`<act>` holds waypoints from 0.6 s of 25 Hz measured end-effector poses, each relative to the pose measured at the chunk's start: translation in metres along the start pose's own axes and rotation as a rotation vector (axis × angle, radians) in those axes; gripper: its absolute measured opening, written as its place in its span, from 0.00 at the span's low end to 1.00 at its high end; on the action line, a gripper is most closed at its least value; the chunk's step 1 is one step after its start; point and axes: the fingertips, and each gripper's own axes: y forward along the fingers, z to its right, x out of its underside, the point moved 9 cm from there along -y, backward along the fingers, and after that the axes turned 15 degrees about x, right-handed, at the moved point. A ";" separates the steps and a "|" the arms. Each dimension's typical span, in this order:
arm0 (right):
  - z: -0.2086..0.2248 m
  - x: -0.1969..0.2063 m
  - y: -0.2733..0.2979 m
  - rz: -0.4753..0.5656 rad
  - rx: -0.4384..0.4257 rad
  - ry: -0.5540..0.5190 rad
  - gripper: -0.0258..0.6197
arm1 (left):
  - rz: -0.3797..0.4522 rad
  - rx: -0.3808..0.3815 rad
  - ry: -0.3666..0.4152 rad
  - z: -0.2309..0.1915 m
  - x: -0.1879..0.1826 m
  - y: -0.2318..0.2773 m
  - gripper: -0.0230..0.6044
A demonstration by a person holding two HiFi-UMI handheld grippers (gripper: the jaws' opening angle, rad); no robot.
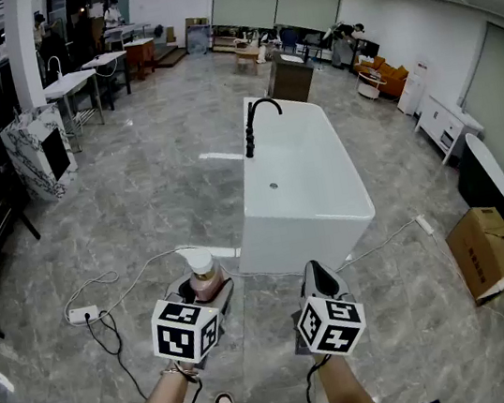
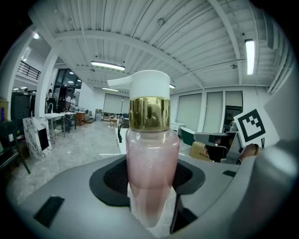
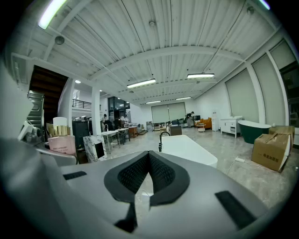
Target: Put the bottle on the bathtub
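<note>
Pink translucent cylindrical bottle [image 2: 152, 154] clamped upright in left tongs [image 2: 152, 181]

I see the bottle [image 2: 152, 172] as frosted, translucent pink, with a shiny gold collar [image 2: 149, 113] and a smooth white plastic pump [image 2: 148, 84]. The pads [image 2: 114, 179] look matt black and meshed. The bathtub [image 1: 302, 188] is glossy white, the floor [image 1: 159, 153] polished grey marble.
</note>
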 end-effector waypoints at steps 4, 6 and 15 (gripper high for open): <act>-0.005 0.001 0.010 -0.011 -0.005 0.003 0.08 | 0.001 -0.006 -0.005 -0.011 -0.002 0.003 0.41; -0.007 0.002 0.016 -0.022 -0.014 0.020 0.08 | 0.000 -0.005 -0.007 -0.015 -0.003 0.006 0.41; -0.027 0.005 0.040 -0.026 0.022 0.049 0.08 | -0.022 0.021 0.019 -0.048 -0.011 0.014 0.41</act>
